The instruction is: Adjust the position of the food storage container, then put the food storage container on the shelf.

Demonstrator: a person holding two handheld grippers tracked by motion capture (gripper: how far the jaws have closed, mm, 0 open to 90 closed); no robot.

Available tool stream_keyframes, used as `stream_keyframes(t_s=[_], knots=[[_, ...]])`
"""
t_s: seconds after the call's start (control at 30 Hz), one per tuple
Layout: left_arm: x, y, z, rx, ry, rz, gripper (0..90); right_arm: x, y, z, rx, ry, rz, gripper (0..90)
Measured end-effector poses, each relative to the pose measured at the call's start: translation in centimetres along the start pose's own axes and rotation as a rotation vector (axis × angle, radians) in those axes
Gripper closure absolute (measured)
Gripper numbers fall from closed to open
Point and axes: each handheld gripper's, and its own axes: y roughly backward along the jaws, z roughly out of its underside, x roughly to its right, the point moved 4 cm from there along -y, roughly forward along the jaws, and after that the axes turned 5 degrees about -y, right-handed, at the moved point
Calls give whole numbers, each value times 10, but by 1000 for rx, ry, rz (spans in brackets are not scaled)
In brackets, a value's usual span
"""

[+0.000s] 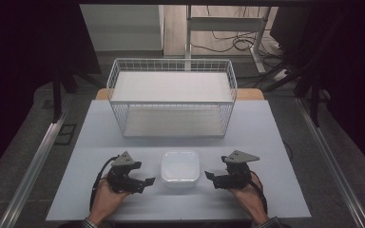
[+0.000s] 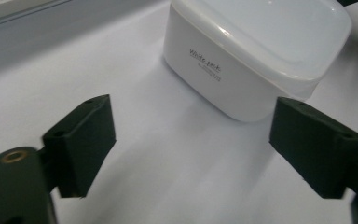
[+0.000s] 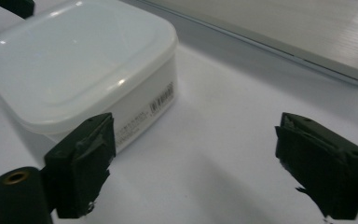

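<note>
- The box (image 1: 180, 168), white with its lid on, sits on the table (image 1: 266, 142) between the two grippers, each apart from it, none touching.
- The left gripper (image 1: 145, 183) points toward the box's left side; its jaws stand wide apart and hold nothing. In the left gripper view the box (image 2: 256, 51) lies ahead and toward the right-hand jaw, a corner turned toward the camera.
- The right gripper (image 1: 210, 178) faces the box's right side, jaws likewise spread wide and empty. In the right gripper view the box (image 3: 81, 65) lies ahead and toward the left-hand jaw, its labelled wall nearest.
- The box is near square with rounded corners, so it has no clear long axis; either side would take a jaw alike.
- Both grippers seem about equally near; the left one's tip looks slightly farther from the wall.
- The wire basket (image 1: 171, 97) stands beyond the box, away from both grippers, well apart.
- Judgement: each gripper must shift sideways to centre the box before closing in.
</note>
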Motion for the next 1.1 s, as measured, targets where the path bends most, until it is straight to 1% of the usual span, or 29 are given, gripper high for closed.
stream_keyframes(t_s=[0.03,0.17,0.2,0.23,0.37,0.47,0.57,0.63,0.67,0.73,0.8,0.83,0.9,0.93,1.0,1.03,1.1], knots=[[-1,0,0,1,-5,-17,83,1,-1,2,-12,1,0,76],[-2,0,0,16,-10,-22,73,2,0,2,-14,-6,4,58],[-3,0,0,20,-11,-22,67,2,1,1,-10,-1,15,57],[-5,0,1,36,-5,-17,63,2,2,1,-9,-3,21,57],[-7,1,0,51,3,-11,56,2,3,0,-7,-7,27,56],[-8,1,-1,64,3,-6,51,2,3,-1,-17,5,31,58],[-7,1,-3,59,9,-1,50,2,3,-2,-15,-1,13,58],[-6,4,-5,55,21,6,57,0,3,-5,-10,5,0,58],[-6,4,-5,55,21,6,57,0,3,-5,-10,5,0,58],[-5,6,-8,56,17,7,57,-2,4,-9,0,3,-20,58],[-5,7,-9,47,17,-2,56,-4,5,-12,0,10,-28,53],[-5,8,-10,46,15,-3,56,-5,6,-14,4,9,-31,47],[-4,9,-13,42,13,-3,56,-8,6,-17,7,-3,-52,36],[-4,9,-15,44,5,1,53,-11,5,-20,4,-3,-61,33],[-2,10,-20,54,4,12,52,-13,5,-21,4,2,-62,33],[-1,10,-23,62,1,23,48,-16,4,-25,10,12,-56,33],[2,9,-28,75,7,53,46,-19,4,-28,15,17,-54,34]])
